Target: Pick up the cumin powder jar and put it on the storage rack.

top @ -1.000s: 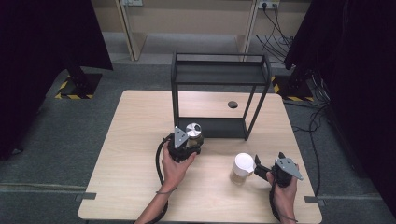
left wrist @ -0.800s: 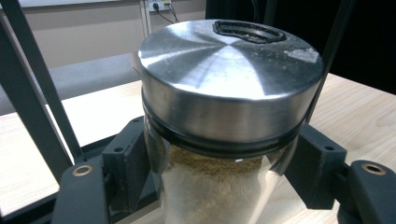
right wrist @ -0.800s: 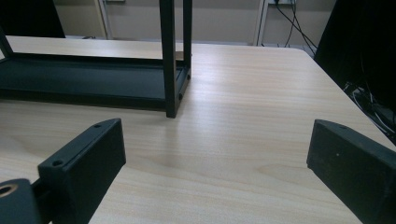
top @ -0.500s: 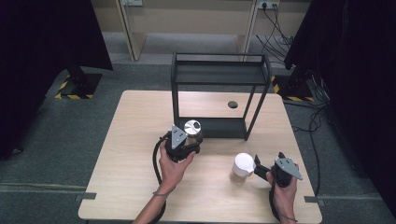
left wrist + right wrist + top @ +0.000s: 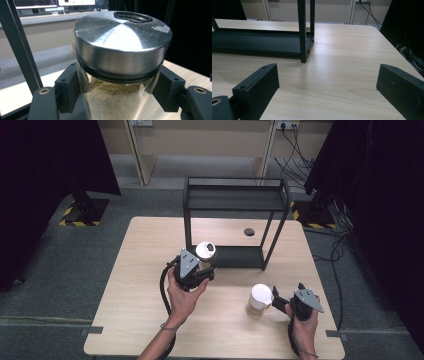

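Observation:
A glass jar (image 5: 205,252) (image 5: 122,50) with a brushed metal lid and tan powder inside hangs above the table, in front of the black shelf rack (image 5: 235,200). My left gripper (image 5: 204,266) (image 5: 120,95) is shut on it, pads pressed on the glass just below the lid. A second jar (image 5: 260,297) with a white lid stands on the table (image 5: 135,310) at the front right. My right gripper (image 5: 287,291) (image 5: 327,85) sits just right of that jar, open, with bare tabletop between its jaws.
The rack's lower shelf (image 5: 235,256) (image 5: 259,42) lies on the table; its upper shelf stands high on thin posts (image 5: 17,45). A round hole (image 5: 249,232) is in the tabletop behind the rack. Cables (image 5: 325,165) lie on the floor at the far right.
My left gripper has lifted the metal-lidded jar higher and a little toward the rack. The right gripper and the white-lidded jar have stayed put.

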